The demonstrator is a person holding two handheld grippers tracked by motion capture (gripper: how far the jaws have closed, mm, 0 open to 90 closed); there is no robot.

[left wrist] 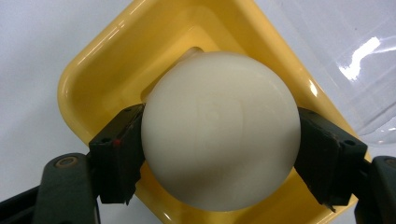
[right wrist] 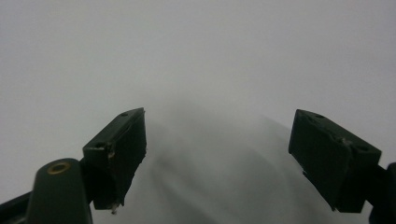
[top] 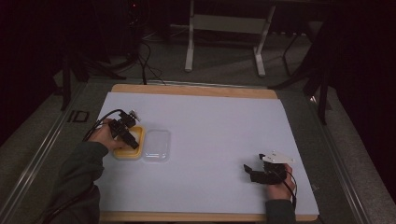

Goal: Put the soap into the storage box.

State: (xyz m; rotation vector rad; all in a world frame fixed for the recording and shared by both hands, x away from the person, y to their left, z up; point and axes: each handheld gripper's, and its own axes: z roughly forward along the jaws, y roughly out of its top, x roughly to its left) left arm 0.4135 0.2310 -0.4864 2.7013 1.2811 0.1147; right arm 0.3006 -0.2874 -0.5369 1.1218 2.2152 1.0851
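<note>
A cream-white ball (left wrist: pixel 219 128) sits between the two black jaws of my left gripper (left wrist: pixel 219 154), which is shut on it. Under the ball lies a yellow rectangular tray (left wrist: pixel 107 70). In the high view the left gripper (top: pixel 134 142) hangs over that yellow tray (top: pixel 128 154) at the left of the white mat, and its body hides the ball. My right gripper (top: pixel 248 171) rests low near the mat's front right, jaws wide apart. In the right gripper view its jaws (right wrist: pixel 217 154) stand open over bare white mat with nothing between them.
A clear plastic lid (top: pixel 156 145) lies flat just right of the yellow tray, and shows as glossy film (left wrist: pixel 355 56) in the left gripper view. The white mat (top: pixel 210 126) covers a wooden board. Table legs and cables stand beyond the far edge.
</note>
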